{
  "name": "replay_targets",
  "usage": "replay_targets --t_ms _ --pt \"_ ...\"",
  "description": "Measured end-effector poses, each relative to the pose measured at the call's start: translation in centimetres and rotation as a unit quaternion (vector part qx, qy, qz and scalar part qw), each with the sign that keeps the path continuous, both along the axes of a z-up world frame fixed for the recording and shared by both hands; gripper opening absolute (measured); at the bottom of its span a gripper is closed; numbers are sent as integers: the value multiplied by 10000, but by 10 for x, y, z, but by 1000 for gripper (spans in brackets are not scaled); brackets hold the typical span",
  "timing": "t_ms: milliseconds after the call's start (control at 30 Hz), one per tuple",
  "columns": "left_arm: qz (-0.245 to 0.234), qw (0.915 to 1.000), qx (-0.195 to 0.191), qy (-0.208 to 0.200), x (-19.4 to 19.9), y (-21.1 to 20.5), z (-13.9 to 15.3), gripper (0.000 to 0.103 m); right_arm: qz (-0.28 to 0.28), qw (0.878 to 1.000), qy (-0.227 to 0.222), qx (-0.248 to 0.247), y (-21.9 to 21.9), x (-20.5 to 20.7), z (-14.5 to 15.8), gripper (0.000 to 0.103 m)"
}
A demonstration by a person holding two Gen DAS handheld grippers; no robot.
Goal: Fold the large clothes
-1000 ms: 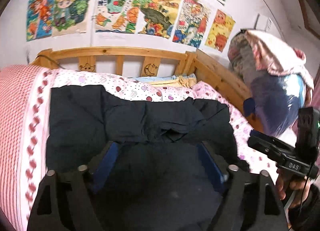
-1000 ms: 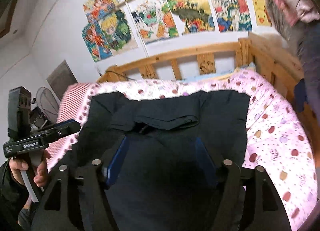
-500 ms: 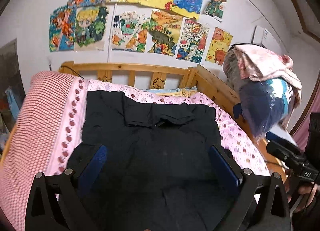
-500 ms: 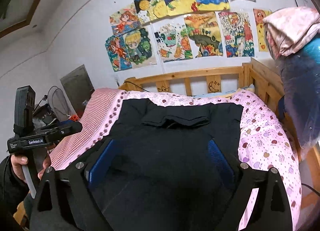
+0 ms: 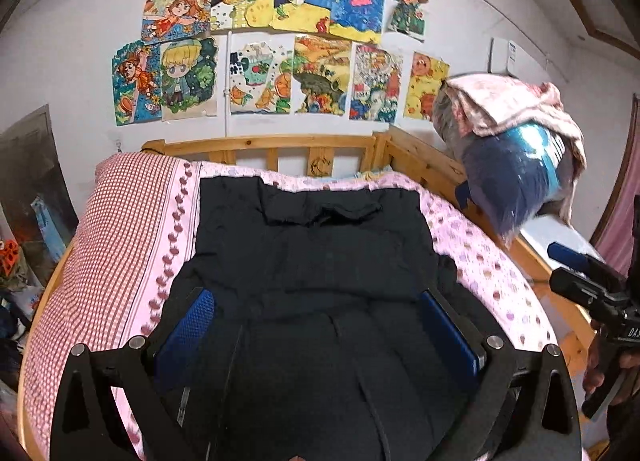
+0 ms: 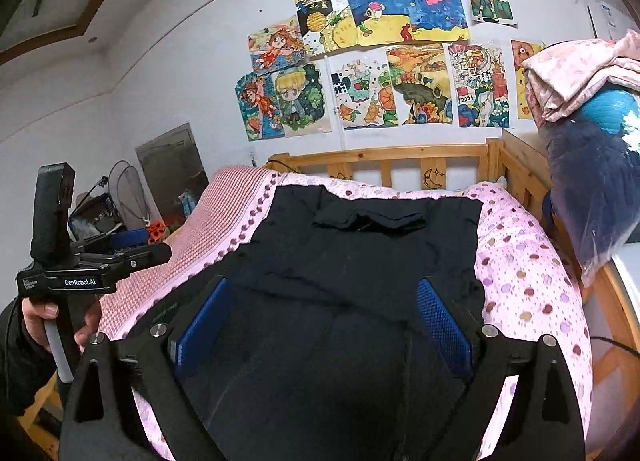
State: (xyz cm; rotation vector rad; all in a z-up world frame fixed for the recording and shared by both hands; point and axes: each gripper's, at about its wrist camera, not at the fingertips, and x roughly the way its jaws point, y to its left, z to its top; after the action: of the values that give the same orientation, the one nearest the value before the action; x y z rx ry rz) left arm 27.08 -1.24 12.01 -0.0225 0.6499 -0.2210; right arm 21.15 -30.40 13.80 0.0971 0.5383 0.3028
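On one pink bed [image 5: 472,237] lies one black garment [image 5: 320,253]; left gripper [image 5: 320,325] and right gripper [image 6: 324,317] both gape wide.

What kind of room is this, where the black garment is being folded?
Most likely a child's bedroom: a wooden bed frame with a pink dotted quilt, children's drawings taped over the wall behind it, and the black garment spread on the bed.

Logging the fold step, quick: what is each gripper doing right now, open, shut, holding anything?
Left gripper: open, holding nothing, above the black garment.
Right gripper: open, holding nothing, above the same garment.
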Motion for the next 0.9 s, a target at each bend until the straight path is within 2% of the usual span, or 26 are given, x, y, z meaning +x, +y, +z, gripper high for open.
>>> replay_targets --t_ms 333,600,900 --pt "-58 9999 69 -142 -57 13 -18 103 -43 9995 -55 -314 7 -61 -19 91" --pt "-101 9996 181 -196 -89 22 -33 103 -71 9998 -62 -198 12 -89 -37 91" --pt "-215 9989 340 -228 -115 25 -52 103 22 9982 -129 -583 31 -114 -59 91"
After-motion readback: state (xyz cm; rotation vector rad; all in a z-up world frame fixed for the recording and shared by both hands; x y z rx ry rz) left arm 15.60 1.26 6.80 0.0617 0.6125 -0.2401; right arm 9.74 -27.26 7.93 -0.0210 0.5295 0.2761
